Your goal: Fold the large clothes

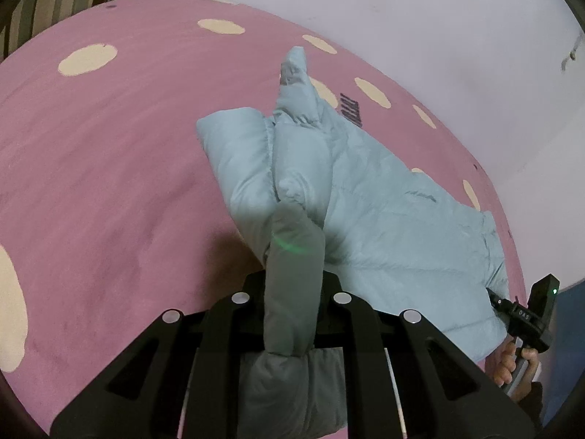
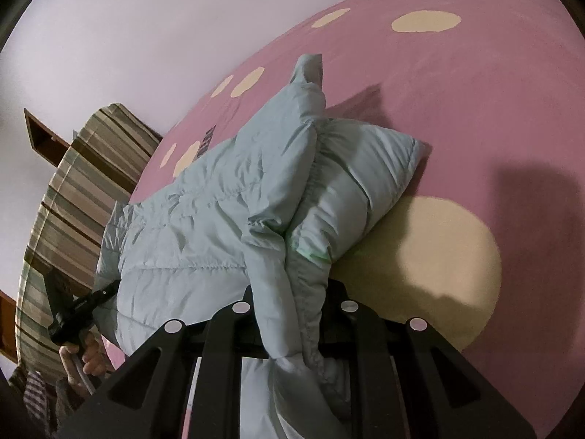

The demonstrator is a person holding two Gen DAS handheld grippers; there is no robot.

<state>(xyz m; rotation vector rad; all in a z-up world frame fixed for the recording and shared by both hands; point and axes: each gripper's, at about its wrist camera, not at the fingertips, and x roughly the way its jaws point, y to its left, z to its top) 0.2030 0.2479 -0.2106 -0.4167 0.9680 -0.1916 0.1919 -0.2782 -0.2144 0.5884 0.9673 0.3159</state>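
Observation:
A light blue puffer jacket (image 1: pixel 384 212) lies on a pink bed cover with cream dots (image 1: pixel 109 153). My left gripper (image 1: pixel 292 292) is shut on a bunched edge of the jacket, whose fabric fills the space between the fingers and hides the tips. My right gripper (image 2: pixel 292 307) is shut on another bunched edge of the same jacket (image 2: pixel 204 212). Each gripper shows in the other's view: the right one at the jacket's far side (image 1: pixel 526 314), the left one at the lower left (image 2: pixel 80 307). The jacket is lifted and stretched between them, one sleeve sticking up.
A white wall (image 1: pixel 402 18) runs behind the bed. Striped bedding (image 2: pixel 73 190) and a brown wooden headboard (image 2: pixel 40 131) lie at the left of the right wrist view. The pink cover spreads wide to the left of the jacket in the left wrist view.

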